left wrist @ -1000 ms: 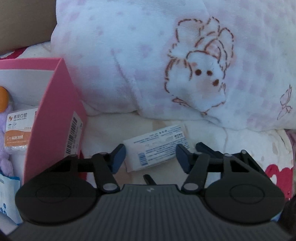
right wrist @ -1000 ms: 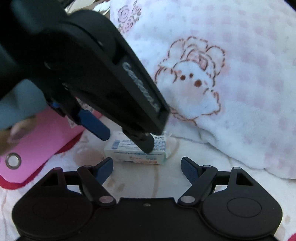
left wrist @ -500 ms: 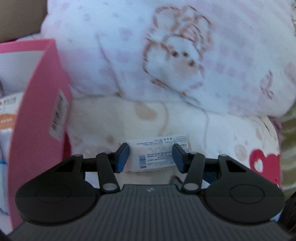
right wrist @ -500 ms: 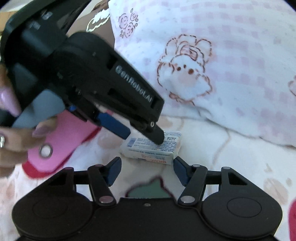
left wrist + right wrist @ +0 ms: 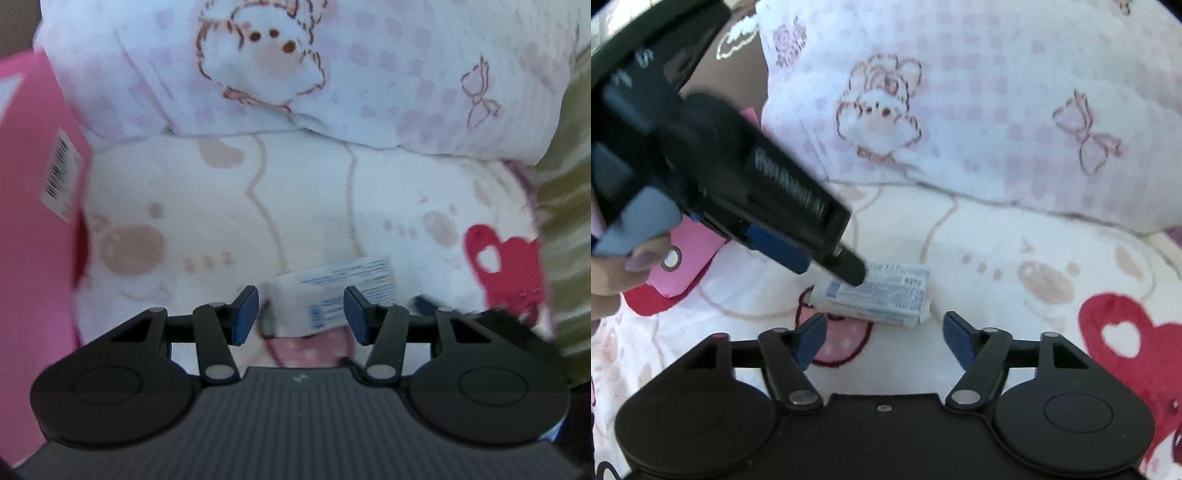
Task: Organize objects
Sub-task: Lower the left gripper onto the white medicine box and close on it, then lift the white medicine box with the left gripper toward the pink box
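Printed blanket (image 5: 207,206) under a pillow (image 5: 997,110); left tool (image 5: 300,314) apparently released around packet (image 5: 332,295); right tool (image 5: 882,336) opening.

A cream fleece blanket (image 5: 207,206), printed with paw marks and red hearts, is covering the whole surface. A white pillow (image 5: 997,110) with pink checks and a bunny drawing is lying along its far edge. Soft daylight is falling across both.
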{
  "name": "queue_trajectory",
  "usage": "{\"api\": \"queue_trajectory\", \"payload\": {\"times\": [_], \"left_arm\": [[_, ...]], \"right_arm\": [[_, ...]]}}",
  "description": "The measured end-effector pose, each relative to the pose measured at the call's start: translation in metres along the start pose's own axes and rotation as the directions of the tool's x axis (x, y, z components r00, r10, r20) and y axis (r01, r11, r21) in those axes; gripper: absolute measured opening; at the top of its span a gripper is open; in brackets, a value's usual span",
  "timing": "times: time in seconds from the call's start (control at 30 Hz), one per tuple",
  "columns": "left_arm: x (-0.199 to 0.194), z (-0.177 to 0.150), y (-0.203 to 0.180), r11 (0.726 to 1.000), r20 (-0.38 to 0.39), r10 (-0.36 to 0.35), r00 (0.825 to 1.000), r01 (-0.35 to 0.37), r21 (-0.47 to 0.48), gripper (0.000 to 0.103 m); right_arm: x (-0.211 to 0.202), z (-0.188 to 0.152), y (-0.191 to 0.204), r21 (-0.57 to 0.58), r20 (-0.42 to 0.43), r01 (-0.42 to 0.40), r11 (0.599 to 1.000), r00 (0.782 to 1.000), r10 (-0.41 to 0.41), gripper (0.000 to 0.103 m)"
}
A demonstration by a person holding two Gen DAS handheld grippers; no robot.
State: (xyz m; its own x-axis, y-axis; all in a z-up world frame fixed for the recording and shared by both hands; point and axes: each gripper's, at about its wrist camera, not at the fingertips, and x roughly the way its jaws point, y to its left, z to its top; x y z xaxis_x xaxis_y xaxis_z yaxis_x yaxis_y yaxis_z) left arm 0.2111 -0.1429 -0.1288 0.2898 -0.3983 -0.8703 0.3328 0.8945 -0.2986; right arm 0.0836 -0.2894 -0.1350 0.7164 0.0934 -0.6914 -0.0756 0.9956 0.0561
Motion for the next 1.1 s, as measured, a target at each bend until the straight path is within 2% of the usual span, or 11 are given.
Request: {"api": "queue_trajectory", "payload": {"times": [0.13,0.17,0.27,0.43,0.5,0.57,0.73,0.87,0.93,1.1], "left_arm": [[0.005,0.000,0.011,0.999,-0.001,-0.023,1.000,0.023,-0.024,0.048],[0.007,-0.001,0.013,0.999,0.001,-0.037,0.999,0.037,-0.026,0.041],[0.013,-0.003,0.019,0.993,-0.001,-0.098,0.995,0.097,-0.062,0.034],[0.016,-0.007,0.022,0.986,0.024,-0.136,0.990,0.138,-0.094,0.034],[0.018,-0.009,0.023,0.984,0.029,-0.141,0.990,0.143,-0.105,0.034],[0.019,-0.010,0.022,0.983,0.032,-0.142,0.989,0.144,-0.110,0.034],[0.016,-0.012,0.018,0.988,0.040,-0.127,0.991,0.130,-0.082,0.034],[0.015,-0.017,-0.001,0.998,0.029,-0.061,0.998,0.061,0.002,0.034],[0.011,-0.019,-0.009,0.999,0.031,-0.046,0.998,0.045,0.030,0.034],[0.001,-0.030,-0.007,0.997,0.021,-0.077,0.997,0.077,0.005,0.034]], "right_arm": [[0.008,0.002,-0.009,0.057,0.014,-0.008,0.998,1.000,0.007,0.085],[0.019,0.003,-0.011,0.067,0.005,-0.011,0.998,1.000,0.011,0.085],[0.026,-0.003,-0.011,0.065,0.022,-0.020,0.998,1.000,0.019,0.085],[0.022,-0.006,-0.008,0.031,0.060,-0.091,0.995,0.994,0.089,0.083],[0.016,-0.011,-0.003,-0.015,0.075,-0.067,0.998,0.995,0.068,0.080],[0.016,-0.014,0.000,-0.056,0.068,-0.047,0.997,0.996,0.051,0.079],[0.017,-0.015,-0.001,-0.031,0.058,-0.070,0.997,0.996,0.072,0.081],[0.017,-0.023,-0.008,-0.006,0.064,-0.087,0.996,0.994,0.087,0.081],[0.013,-0.025,-0.007,-0.016,0.067,-0.070,0.997,0.995,0.070,0.082],[-0.003,-0.024,-0.005,0.044,0.059,-0.057,0.997,0.997,0.054,0.082]]}}
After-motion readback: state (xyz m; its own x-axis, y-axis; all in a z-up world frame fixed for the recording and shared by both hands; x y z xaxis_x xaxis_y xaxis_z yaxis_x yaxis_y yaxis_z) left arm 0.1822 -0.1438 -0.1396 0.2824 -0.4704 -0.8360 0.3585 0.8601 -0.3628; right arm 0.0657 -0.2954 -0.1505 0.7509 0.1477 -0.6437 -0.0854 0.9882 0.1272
